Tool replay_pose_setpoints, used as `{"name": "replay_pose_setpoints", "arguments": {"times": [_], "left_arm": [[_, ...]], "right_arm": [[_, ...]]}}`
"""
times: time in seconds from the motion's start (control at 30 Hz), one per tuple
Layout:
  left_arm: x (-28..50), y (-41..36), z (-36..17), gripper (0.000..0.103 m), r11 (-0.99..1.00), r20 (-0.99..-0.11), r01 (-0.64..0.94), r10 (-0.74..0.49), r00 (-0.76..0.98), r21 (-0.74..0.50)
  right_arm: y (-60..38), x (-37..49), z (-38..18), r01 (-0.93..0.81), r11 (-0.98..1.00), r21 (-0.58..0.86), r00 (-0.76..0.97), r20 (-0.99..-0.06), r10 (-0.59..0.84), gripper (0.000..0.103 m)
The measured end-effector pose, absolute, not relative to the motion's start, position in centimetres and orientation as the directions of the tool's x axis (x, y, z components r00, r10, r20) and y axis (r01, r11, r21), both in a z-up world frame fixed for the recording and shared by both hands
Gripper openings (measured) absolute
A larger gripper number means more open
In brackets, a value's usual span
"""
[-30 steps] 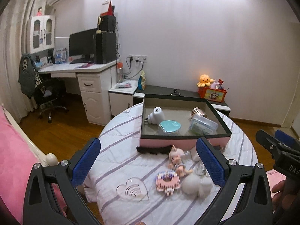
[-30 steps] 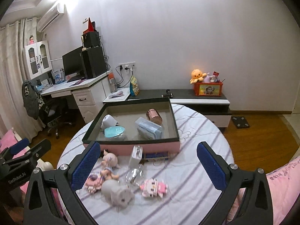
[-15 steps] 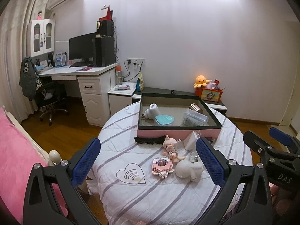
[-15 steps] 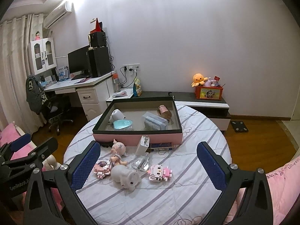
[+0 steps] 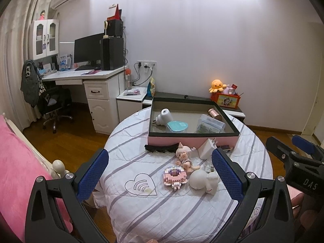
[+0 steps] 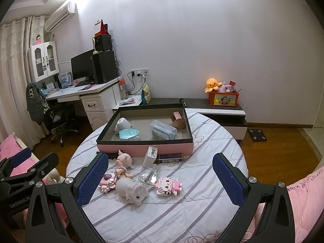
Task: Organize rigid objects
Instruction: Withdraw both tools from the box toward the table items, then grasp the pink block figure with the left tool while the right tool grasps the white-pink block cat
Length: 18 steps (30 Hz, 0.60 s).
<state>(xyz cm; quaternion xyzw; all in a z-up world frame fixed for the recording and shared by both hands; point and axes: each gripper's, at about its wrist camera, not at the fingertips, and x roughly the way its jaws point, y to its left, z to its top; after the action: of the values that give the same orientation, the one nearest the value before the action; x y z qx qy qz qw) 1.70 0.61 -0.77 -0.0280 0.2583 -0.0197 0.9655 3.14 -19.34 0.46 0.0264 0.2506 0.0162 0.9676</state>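
Observation:
A pink box with a dark rim (image 5: pixel 192 140) (image 6: pixel 145 147) stands on the round striped table (image 5: pixel 182 212) (image 6: pixel 162 212). It holds a white plug, a teal case (image 6: pixel 128 134), a clear container (image 6: pixel 163 130) and a copper cylinder (image 6: pixel 178 120). In front of it lie a small doll (image 5: pixel 184 156) (image 6: pixel 124 165), a white charger (image 5: pixel 207 145) (image 6: pixel 150 155), a white elephant figure (image 5: pixel 202 181) (image 6: pixel 131 189), a clear block (image 6: pixel 148 176) and two pink brick models (image 5: pixel 175 175) (image 6: pixel 169 185). My left gripper (image 5: pixel 162 174) and my right gripper (image 6: pixel 160 180) are open, empty, held back above the table's near side.
A black comb (image 5: pixel 160 147) and a clear heart-shaped piece (image 5: pixel 140 186) lie on the table. A white desk with a monitor (image 5: pixel 87 50) and a chair stand at the left. A low cabinet with an orange toy box (image 6: pixel 223 99) is behind. Pink bedding flanks the table.
Both grippers have pulled back and risen away from the table, so the box and toys look smaller and more of the table shows. Nothing on the table has moved.

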Motion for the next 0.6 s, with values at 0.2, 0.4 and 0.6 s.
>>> {"name": "replay_pose_setpoints", "arguments": {"times": [0.2, 0.4, 0.6], "left_arm": [[2.5, 0.7, -1.9, 0.103, 0.997, -0.531, 0.017, -0.051, 0.846, -0.07], [3.5, 0.5, -3.6, 0.103, 0.997, -0.573, 0.019, -0.055, 0.818, -0.069], [5.6, 0.4, -7.8, 0.103, 0.995, -0.669, 0.018, -0.076, 0.74, -0.093]], "right_arm": [[-20.6, 4.0, -0.1, 0.007, 0.998, 0.067, 0.861, -0.507, 0.028, 0.103], [-21.2, 4.7, -1.5, 0.017, 0.998, 0.06, 0.841, -0.541, 0.019, 0.103], [-21.9, 6.1, -4.7, 0.024, 0.999, 0.041, 0.78, -0.626, 0.007, 0.103]]}}
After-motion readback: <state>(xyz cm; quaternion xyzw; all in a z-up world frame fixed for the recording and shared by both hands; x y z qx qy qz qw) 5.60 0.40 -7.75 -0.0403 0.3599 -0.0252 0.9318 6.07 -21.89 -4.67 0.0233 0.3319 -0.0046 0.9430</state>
